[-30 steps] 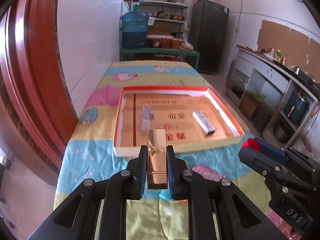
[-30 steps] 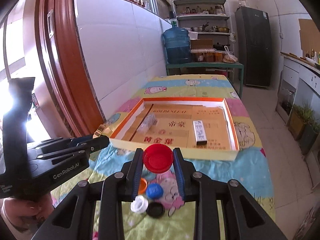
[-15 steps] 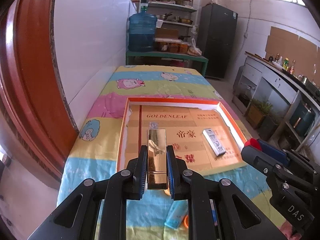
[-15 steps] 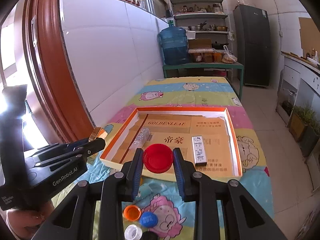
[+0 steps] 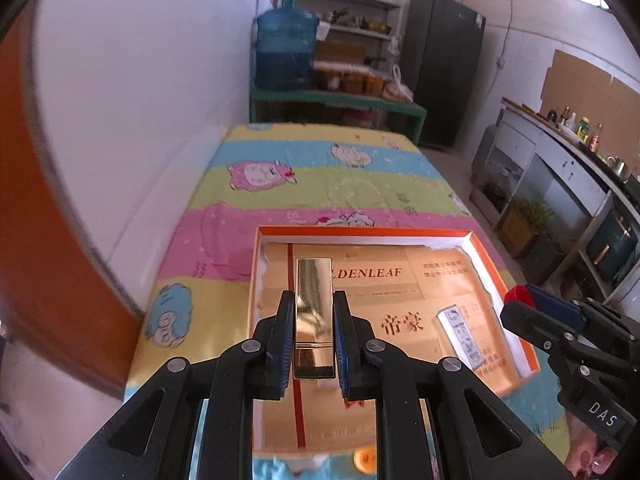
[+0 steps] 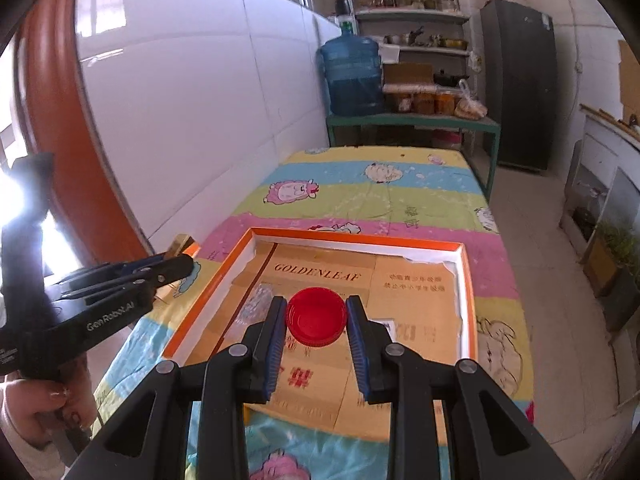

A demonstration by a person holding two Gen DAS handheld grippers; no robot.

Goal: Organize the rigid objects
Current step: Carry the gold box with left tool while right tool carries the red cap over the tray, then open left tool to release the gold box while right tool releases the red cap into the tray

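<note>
My left gripper is shut on a shiny gold rectangular case and holds it over the left part of the orange-rimmed tray. My right gripper is shut on a red round lid and holds it above the middle of the same tray. A white and blue flat box lies in the tray's right half. A clear plastic item lies in its left half. The left gripper also shows at the left of the right wrist view.
The tray sits on a table with a colourful cartoon cloth. An orange cap lies on the cloth in front of the tray. A white tiled wall runs along the left. A blue water jug and shelves stand beyond the table.
Both grippers have moved forward from the table's near edge to over the tray, each still holding its object. The loose caps have dropped out of the right wrist view.
</note>
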